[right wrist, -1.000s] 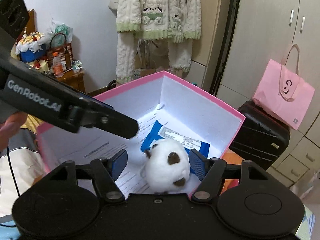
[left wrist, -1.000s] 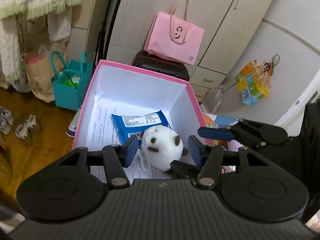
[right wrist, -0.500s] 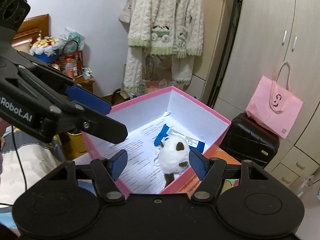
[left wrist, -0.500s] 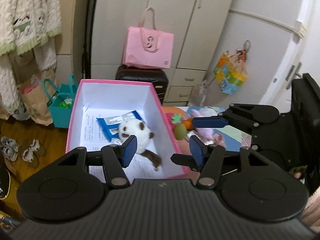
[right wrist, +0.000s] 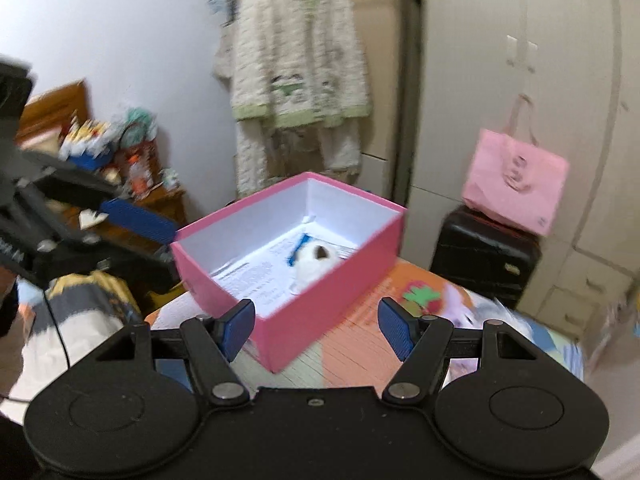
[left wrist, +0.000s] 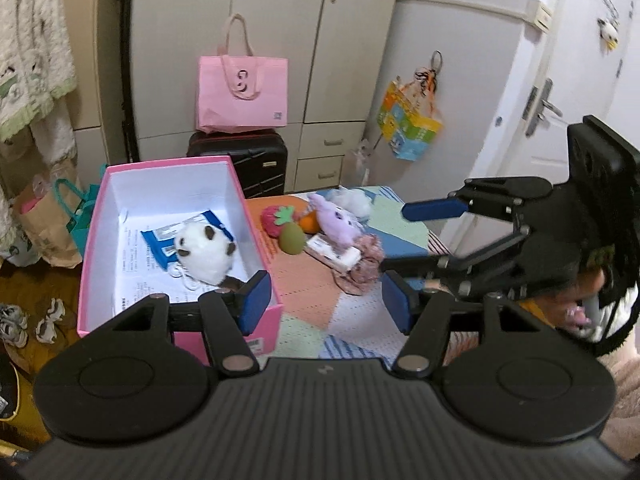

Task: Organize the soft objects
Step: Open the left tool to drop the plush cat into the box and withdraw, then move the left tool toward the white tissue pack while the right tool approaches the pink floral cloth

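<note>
A white panda plush point(left wrist: 206, 254) lies inside the pink box point(left wrist: 256, 236) on papers and a blue packet point(left wrist: 160, 240); the plush also shows in the right wrist view point(right wrist: 316, 260) inside the box point(right wrist: 320, 308). My left gripper point(left wrist: 324, 306) is open and empty, above the box's near right corner. My right gripper point(right wrist: 316, 328) is open and empty, pulled back from the box; it also shows in the left wrist view point(left wrist: 420, 240). On the table, right of the box, lie a strawberry plush point(left wrist: 276, 220), a green egg-shaped toy point(left wrist: 292, 240), a purple plush point(left wrist: 338, 220) and a white fluffy piece point(left wrist: 352, 200).
A patchwork cloth point(left wrist: 312, 292) covers the table. A black suitcase point(left wrist: 248, 164) with a pink bag point(left wrist: 242, 94) stands behind by the wardrobe. A brownish scrunchie point(left wrist: 360, 268) and a white packet point(left wrist: 334, 254) lie by the toys. Shoes point(left wrist: 44, 318) are on the floor at left.
Both grippers have pulled up and away from the box, leaving the panda plush lying inside. The left view has swung right, so the toys on the table now show.
</note>
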A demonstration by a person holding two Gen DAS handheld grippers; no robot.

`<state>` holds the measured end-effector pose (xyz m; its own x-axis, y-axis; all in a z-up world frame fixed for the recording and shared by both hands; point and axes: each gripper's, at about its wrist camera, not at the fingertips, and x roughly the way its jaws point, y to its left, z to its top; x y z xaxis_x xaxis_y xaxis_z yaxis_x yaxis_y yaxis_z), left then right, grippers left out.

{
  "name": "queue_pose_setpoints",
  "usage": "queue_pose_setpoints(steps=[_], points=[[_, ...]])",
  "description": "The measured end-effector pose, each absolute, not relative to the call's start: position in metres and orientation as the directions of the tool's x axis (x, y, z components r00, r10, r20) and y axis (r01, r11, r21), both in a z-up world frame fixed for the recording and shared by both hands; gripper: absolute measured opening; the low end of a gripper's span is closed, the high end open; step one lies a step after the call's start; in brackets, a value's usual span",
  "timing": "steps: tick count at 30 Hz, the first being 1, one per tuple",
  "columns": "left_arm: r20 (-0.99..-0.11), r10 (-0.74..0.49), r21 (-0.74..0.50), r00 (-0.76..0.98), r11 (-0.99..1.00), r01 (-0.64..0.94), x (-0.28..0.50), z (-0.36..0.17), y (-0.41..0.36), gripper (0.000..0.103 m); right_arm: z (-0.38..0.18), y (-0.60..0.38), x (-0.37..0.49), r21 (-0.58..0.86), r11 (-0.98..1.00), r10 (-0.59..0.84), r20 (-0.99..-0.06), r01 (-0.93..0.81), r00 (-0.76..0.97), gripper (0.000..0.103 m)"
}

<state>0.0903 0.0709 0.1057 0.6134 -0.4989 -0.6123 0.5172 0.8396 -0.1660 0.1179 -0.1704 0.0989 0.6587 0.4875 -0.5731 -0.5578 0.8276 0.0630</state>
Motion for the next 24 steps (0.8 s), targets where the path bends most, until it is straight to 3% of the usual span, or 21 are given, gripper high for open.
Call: queue_pose_setpoints(steps=[9,19,24], points=[[-0.629,-0.521,-0.165,0.576,0.814,0.556,0.08,0.094,0.031,0.06,0.093,-0.234,0.104,0.155,0.815,0.556,-0.479,-0.558,0.679,0.073],[-0.657,-0.543,-0.189,0.523,0.79,0.583,0.105,0.057,-0.019,0.06,0.058,-0.272,0.118,0.165,0.854,0.504,-0.497,-0.494,0.706,0.073],[-0.663,-0.514,-0.186,0.544,0.817,0.546,0.125,0.034,-0.038,0.06,0.034,-0.276,0.134,0.101,0.874,0.455,-0.516,-0.476,0.726,0.073]])
